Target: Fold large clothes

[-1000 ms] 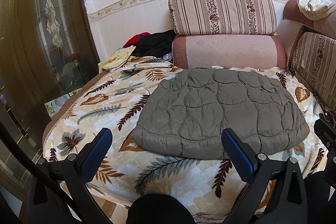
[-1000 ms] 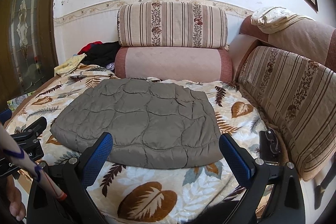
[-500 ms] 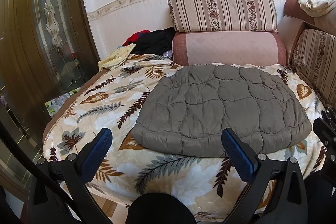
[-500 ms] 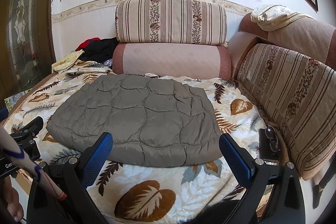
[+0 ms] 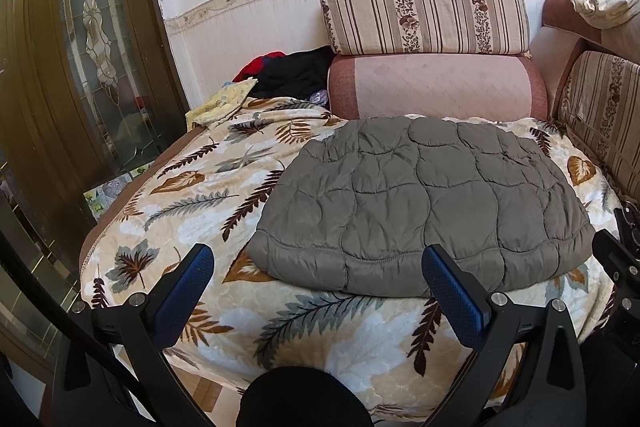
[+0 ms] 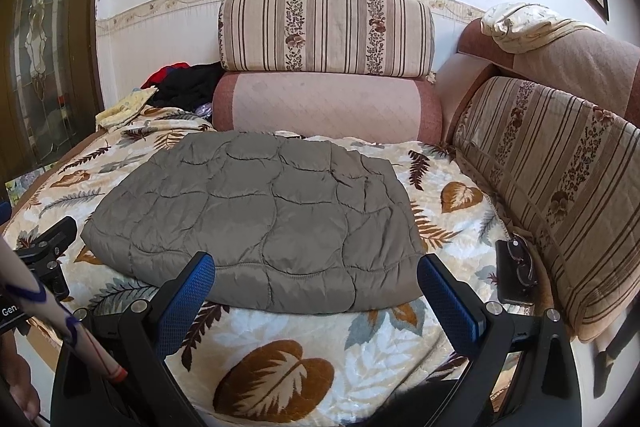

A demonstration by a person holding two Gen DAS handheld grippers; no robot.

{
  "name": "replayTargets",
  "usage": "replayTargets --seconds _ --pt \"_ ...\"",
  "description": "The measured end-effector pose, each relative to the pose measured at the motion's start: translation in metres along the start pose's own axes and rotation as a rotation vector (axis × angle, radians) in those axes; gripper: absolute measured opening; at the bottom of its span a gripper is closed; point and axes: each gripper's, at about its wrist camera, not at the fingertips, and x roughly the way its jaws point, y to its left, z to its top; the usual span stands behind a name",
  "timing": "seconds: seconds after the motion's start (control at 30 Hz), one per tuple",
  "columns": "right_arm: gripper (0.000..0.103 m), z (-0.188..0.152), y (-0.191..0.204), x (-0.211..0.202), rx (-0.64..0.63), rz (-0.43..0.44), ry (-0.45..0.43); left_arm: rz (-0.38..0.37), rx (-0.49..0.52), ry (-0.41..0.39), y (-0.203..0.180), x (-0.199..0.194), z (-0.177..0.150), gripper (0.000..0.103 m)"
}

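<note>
A grey quilted jacket [image 5: 424, 203] lies folded flat on the leaf-patterned blanket [image 5: 192, 211] of the sofa bed; it also shows in the right wrist view [image 6: 260, 223]. My left gripper [image 5: 318, 267] is open and empty, held above the blanket's front edge, short of the jacket's near hem. My right gripper [image 6: 316, 273] is open and empty, also just in front of the near hem. The left gripper's body [image 6: 48, 247] shows at the left edge of the right wrist view.
Striped cushions [image 6: 326, 29] and a pink bolster [image 6: 324, 105] stand behind the jacket. A striped backrest [image 6: 560, 179] runs along the right. A phone with glasses [image 6: 516, 271] lies by it. Black and red clothes [image 5: 296, 73] are piled at the back left. A glass door [image 5: 100, 39] is at left.
Both views have shifted slightly, with the jacket sitting a little higher and nearer in frame. The jacket itself has not moved, and both grippers stay open.
</note>
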Motion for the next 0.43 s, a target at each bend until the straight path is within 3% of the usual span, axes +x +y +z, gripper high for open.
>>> replayTargets --seconds 0.27,0.43 --pt "0.103 -0.001 -0.002 0.008 0.007 -0.003 0.011 -0.013 0.003 0.022 -0.001 0.008 -0.001 0.103" --pt "0.103 0.000 -0.007 0.013 0.031 0.018 0.002 -0.081 0.003 0.036 0.004 0.019 0.003 0.103"
